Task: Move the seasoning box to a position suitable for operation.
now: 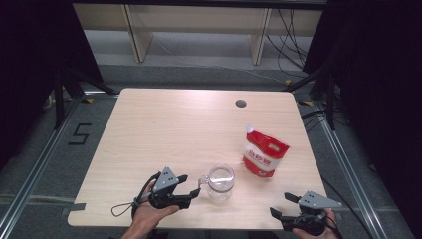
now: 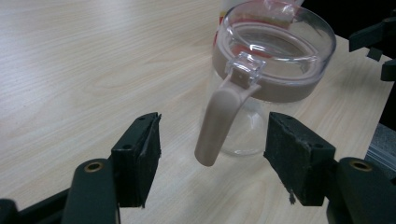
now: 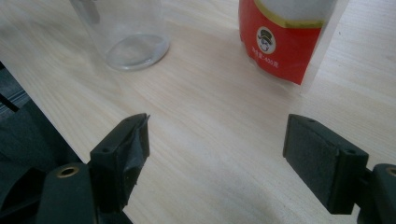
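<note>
We held the left gripper point(image 1: 191, 191) low over the near part of the wooden table point(image 1: 164, 129), pointing right toward the clear glass jug point(image 1: 220, 182). Its jaws stood wide, one on each side of the jug's beige handle point(image 2: 220, 123) without pressing on it; in the left gripper view the handle hung between the two black pads point(image 2: 294, 161), clear of both. The jug stood upright near the table's near edge, about midway across it, with its handle turned left toward that gripper. A beige band ran round it just under its open clear rim, and it looked empty.

Just to the right of the jug and a little farther off lay the red and white pouch point(image 1: 265, 154), its spout pointing to the far side. In the right gripper view its red lower part point(image 3: 282, 39) sat beyond the jaws.

We kept the right gripper point(image 1: 278, 205) at the near right corner of the table, well apart from the jug, its jaws wide with nothing but bare wood between them.
</note>
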Tool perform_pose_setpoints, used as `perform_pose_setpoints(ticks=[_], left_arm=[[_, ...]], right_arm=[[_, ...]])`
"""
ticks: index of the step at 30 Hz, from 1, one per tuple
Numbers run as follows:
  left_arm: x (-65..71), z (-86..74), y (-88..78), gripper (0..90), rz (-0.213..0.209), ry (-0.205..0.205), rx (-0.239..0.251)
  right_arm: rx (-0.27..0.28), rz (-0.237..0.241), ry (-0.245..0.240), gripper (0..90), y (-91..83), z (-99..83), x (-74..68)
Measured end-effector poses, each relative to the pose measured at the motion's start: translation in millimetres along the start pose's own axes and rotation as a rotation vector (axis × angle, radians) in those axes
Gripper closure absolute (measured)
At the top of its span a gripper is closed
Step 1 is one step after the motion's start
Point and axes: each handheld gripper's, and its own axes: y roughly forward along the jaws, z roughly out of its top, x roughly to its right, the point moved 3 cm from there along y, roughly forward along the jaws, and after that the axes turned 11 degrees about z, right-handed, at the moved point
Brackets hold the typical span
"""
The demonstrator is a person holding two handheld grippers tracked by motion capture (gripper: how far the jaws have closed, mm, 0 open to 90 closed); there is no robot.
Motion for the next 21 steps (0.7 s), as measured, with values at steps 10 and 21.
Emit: perform_pose_setpoints(ticks=[10, 21], left_arm=[[-0.9, 2.8, -6.2, 69.8, 0.004, 0.023, 0.056], [1.3, 7.2, -11.1, 89.4, 0.012, 0.020, 0.078]], right_arm=[[0.012, -0.007, -0.037, 23.5, 1.5, 0.9, 3.3], [0.013, -0.018, -0.050, 23.5, 2.0, 0.9, 3.7]])
